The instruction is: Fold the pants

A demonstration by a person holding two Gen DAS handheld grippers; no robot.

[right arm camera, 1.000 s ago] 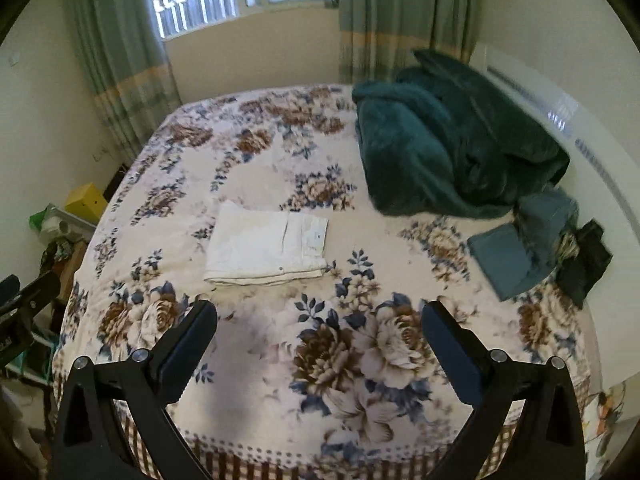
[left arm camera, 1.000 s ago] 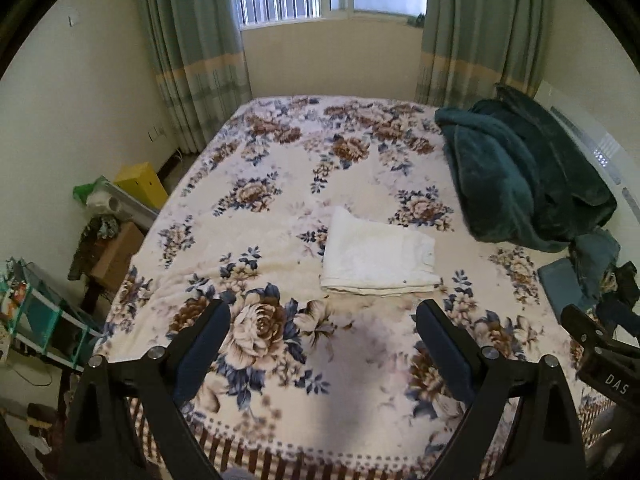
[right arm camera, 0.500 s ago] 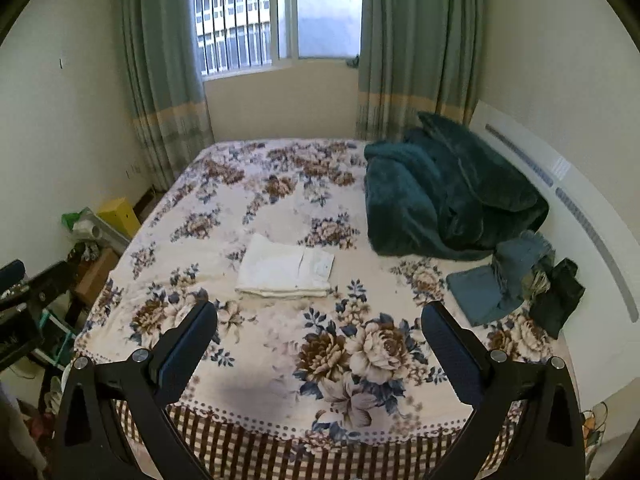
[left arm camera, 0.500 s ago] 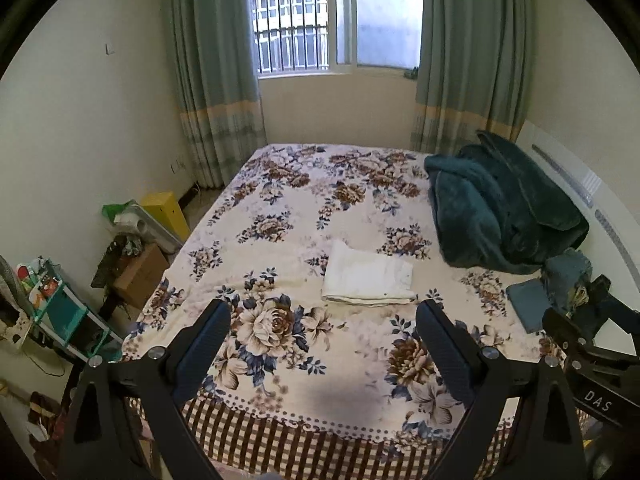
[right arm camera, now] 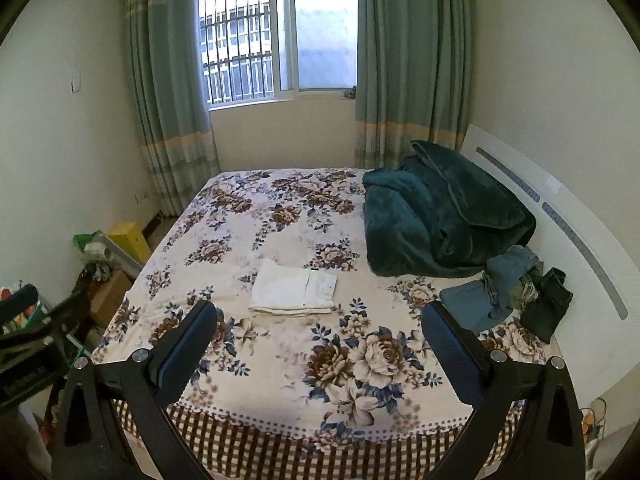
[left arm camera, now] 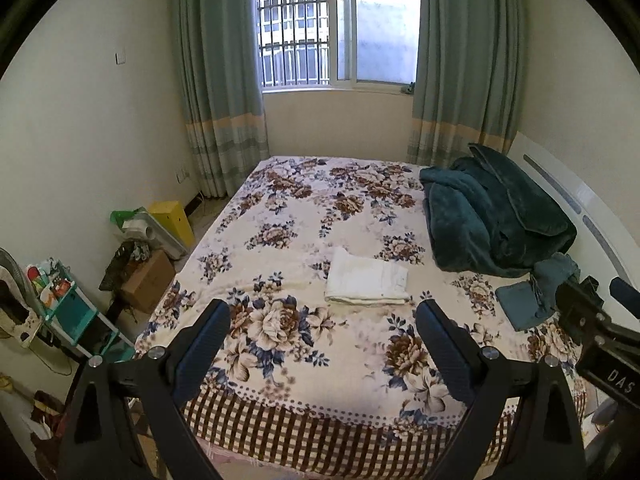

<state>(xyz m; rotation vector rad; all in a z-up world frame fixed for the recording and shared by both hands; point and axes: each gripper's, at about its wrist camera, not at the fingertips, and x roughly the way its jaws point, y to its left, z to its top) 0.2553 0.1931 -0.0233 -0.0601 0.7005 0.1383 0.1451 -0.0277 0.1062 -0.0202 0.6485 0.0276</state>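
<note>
Pants (left arm camera: 366,283), white and folded into a flat rectangle, lie near the middle of the flowered bedspread (left arm camera: 304,216), apart from everything else on the bed. Going left to right in the left wrist view: a teal shelf unit (left arm camera: 76,312) and a cardboard box (left arm camera: 148,282) stand on the floor beside the bed, with a yellow box (left arm camera: 173,222) further back by the wall; then the bed with the pants; then a dark green blanket (left arm camera: 496,220) heaped against the white headboard (left arm camera: 580,208), with a small pile of blue and dark clothes (right arm camera: 508,292) just in front of it. The left gripper (left arm camera: 322,350) is held back off the foot of the bed, its fingers spread wide and gripping nothing. The right gripper (right arm camera: 318,350) hangs likewise, fingers spread wide and empty, well apart from the pants.
</note>
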